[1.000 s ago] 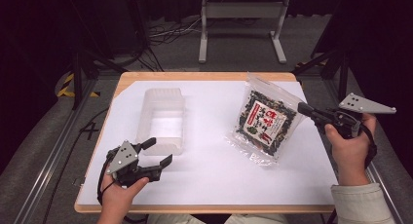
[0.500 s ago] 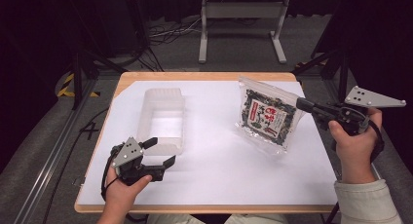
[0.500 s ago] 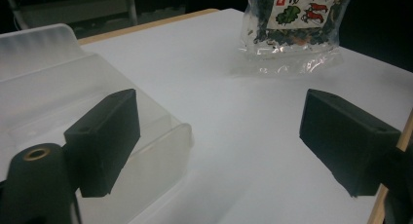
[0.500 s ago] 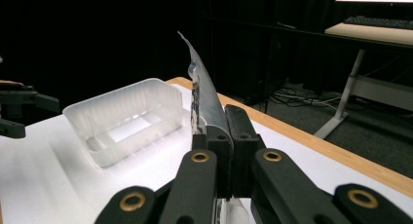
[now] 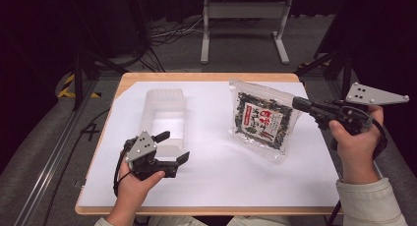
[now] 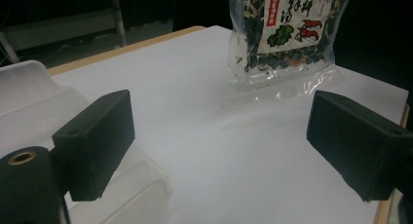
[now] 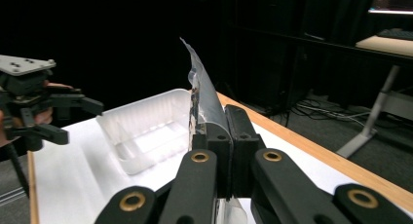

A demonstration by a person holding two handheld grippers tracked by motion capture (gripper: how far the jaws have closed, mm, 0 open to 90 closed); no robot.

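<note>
A clear bag of dark dried greens with a red and white label (image 5: 263,120) hangs tilted, its lower edge near the white sheet. My right gripper (image 5: 297,103) is shut on the bag's right edge. The right gripper view shows the clear film (image 7: 202,95) pinched between the closed jaws of that gripper (image 7: 228,121). My left gripper (image 5: 173,146) hovers by the near end of the translucent white tub (image 5: 162,100). Its jaws have just been opening and nothing is between them. In the left gripper view the bag (image 6: 287,34) lies ahead of the left gripper (image 6: 219,146).
A white sheet (image 5: 221,177) covers the wooden table (image 5: 206,77). The tub (image 7: 146,112) stands left of centre, long side running away from me. A metal stand (image 5: 243,12) and cables lie on the floor beyond the table.
The right gripper has risen, lifting the bag off the sheet until it hangs tilted. The left gripper has shifted slightly right and up, and its jaws stand wider.
</note>
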